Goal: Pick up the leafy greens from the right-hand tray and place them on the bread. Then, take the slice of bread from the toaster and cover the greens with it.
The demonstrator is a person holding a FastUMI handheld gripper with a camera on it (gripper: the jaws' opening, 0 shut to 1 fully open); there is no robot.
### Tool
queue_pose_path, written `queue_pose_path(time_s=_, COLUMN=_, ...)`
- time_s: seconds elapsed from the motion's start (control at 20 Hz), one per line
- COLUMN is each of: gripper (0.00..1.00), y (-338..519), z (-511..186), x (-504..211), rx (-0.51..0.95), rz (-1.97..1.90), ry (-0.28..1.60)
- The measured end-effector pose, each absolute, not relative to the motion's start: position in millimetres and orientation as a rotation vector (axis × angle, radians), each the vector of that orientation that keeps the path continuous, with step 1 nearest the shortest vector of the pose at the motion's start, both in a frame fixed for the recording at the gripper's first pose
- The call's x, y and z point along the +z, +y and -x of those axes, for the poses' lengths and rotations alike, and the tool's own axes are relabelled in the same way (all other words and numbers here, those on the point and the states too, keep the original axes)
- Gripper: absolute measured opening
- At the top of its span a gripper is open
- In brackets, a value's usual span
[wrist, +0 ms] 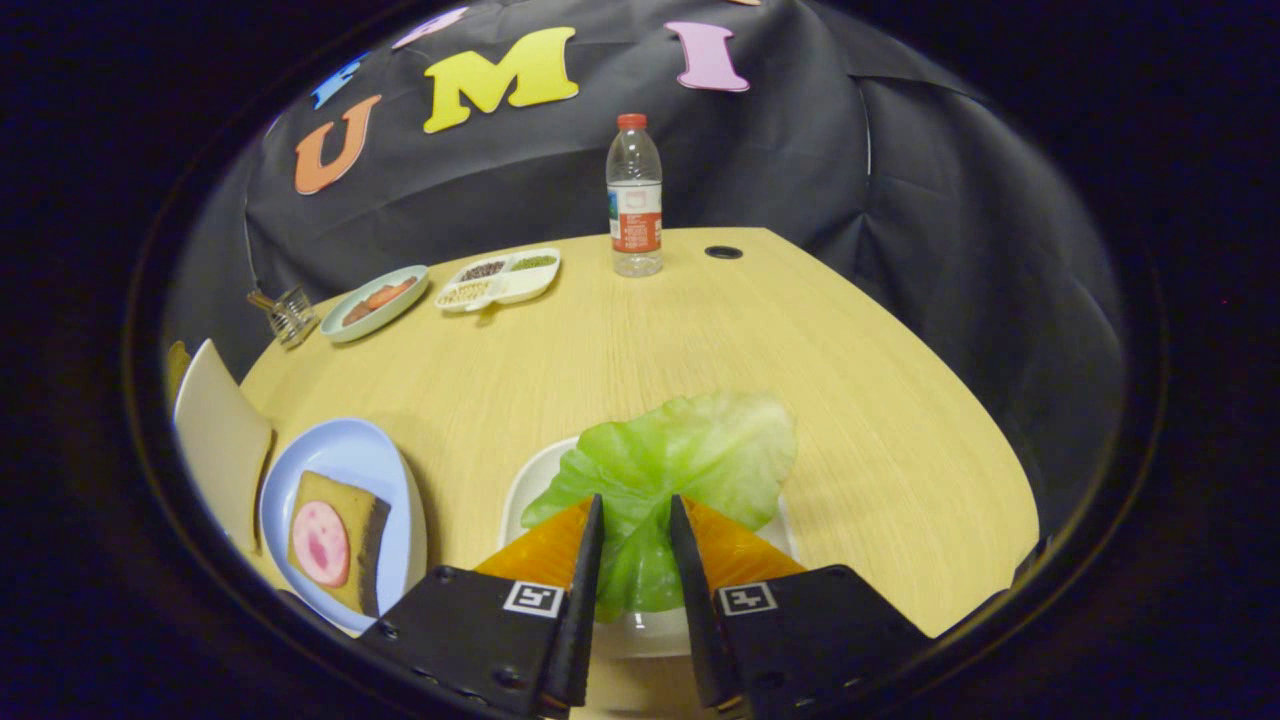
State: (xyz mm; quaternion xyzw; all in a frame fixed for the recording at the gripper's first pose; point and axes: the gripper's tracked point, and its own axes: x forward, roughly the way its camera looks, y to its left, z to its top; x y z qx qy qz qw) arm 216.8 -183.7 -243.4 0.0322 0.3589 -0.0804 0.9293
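Two black fingers of the gripper (636, 515) reached forward with a narrow gap between them, and the stem end of the leafy green (672, 478) sat in that gap; both inner faces appeared to press on the leaf, though the exact contact was hard to make out. The leaf was a single pale green cabbage-like piece, lying over a white tray (530, 490) directly under the fingers. Its long axis ran from the fingers away toward the far side of the table, narrow end between the fingers and broad ruffled end fanned out beyond them, spilling over the tray's far rim onto the wooden table (620, 340).

Left of the fingers, a light blue plate (345, 455) held a square slice of bread (340, 535) with a round pink slice of meat (320, 543) on top. Just beyond that plate, at the table's left edge, stood a cream-coloured object (218, 440), too cut off to identify.

Farther back on the left, a pale green oval dish (375, 303) carried some reddish pieces, and beside it a white divided tray (502, 278) held dark, green and pale grains in separate compartments. A small glass holder (288, 313) stood near the oval dish. A clear plastic water bottle (634, 200) with a red cap stood upright at the far edge, near a round hole (723, 252) in the tabletop.
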Motion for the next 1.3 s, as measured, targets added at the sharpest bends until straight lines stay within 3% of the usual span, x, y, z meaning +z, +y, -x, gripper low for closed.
queue_pose_path(time_s=0.25, gripper=0.01, y=-189, z=-214, x=-234, rx=-0.208, rz=-0.077, ry=0.718)
queue_pose_path(time_s=0.9, gripper=0.00, y=-121, z=-199, x=-145, rx=-0.076, rz=-0.132, ry=0.573)
queue_pose_path(time_s=1.3, gripper=0.00, y=-11, z=-184, x=-136, rx=0.126, rz=-0.203, ry=0.585)
